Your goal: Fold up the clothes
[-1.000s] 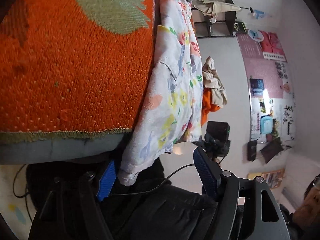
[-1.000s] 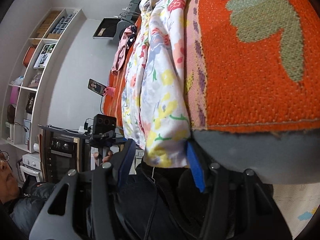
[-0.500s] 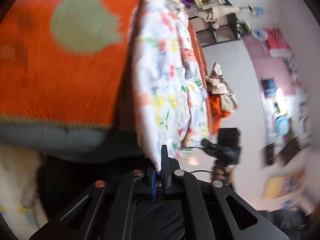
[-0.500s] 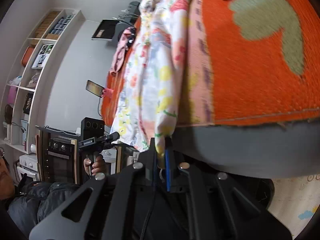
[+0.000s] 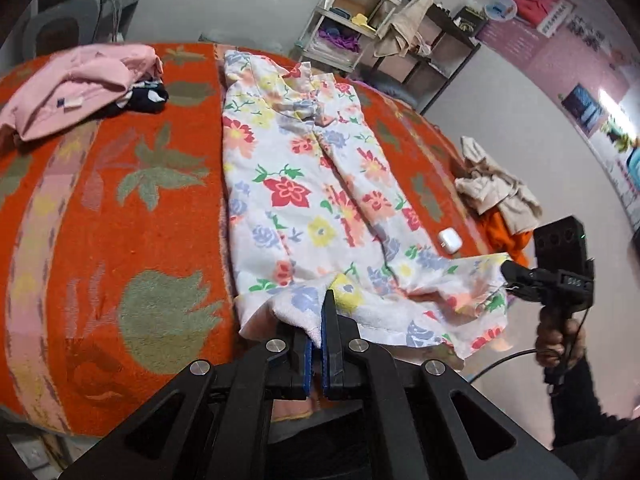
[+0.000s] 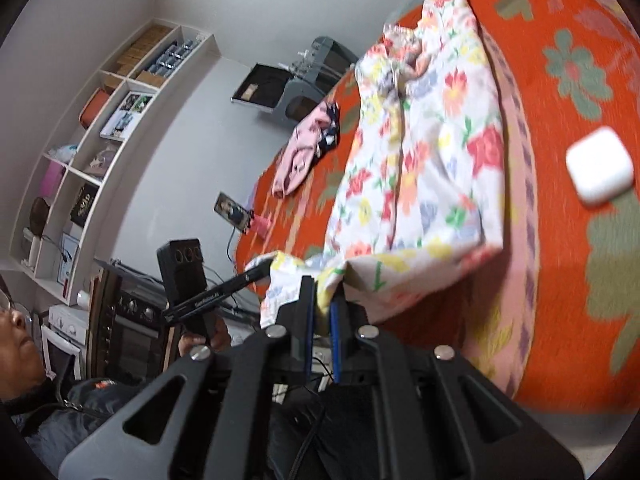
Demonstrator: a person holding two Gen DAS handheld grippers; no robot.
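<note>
Both tongs, left [image 5: 322, 322] and right [image 6: 322, 308], pinch the near hem corners of a light, limp floral dress [image 5: 316, 184] lying lengthwise on the bed [image 5: 120, 220], its hem lifted at the near edge, likely to sag between grips.

A second ago both grippers stood open at the hanging hem of the white floral cotton garment [image 5: 316, 184]. Now the left gripper [image 5: 321, 322] and right gripper [image 6: 322, 300] have clamped its bottom corners and lifted them above the near edge of the orange woven bedspread [image 5: 120, 208].
</note>
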